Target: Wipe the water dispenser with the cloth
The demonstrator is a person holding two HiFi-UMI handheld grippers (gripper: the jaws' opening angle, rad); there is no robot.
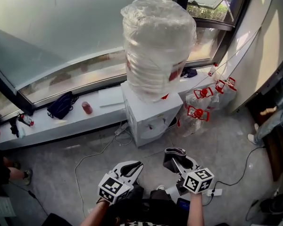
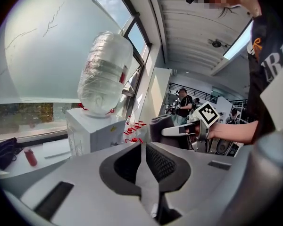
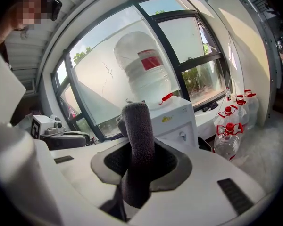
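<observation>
Against the window ledge, on the floor, the water dispenser [image 1: 148, 119] stands upright, with a plastic-wrapped bottle [image 1: 158, 46] inverted on top and its tap side facing the person. Cloth [image 3: 137, 126] isn't on it yet: dark, rolled, clamped in the right tongs [image 1: 178, 161], free end standing proud of the tips, presumably so fabric meets the casing before plastic does. Left tongs [image 2: 142, 149] are pressed together on nothing, held low just beside the right, likely spare for now. Both are well apart from the dispenser. My read: wiping not begun, and the reach to the white casing comes next. Watch the cables [image 1: 104, 149] on the floor at its left and the red-capped jugs [image 1: 203, 105] just beside its right side.
</observation>
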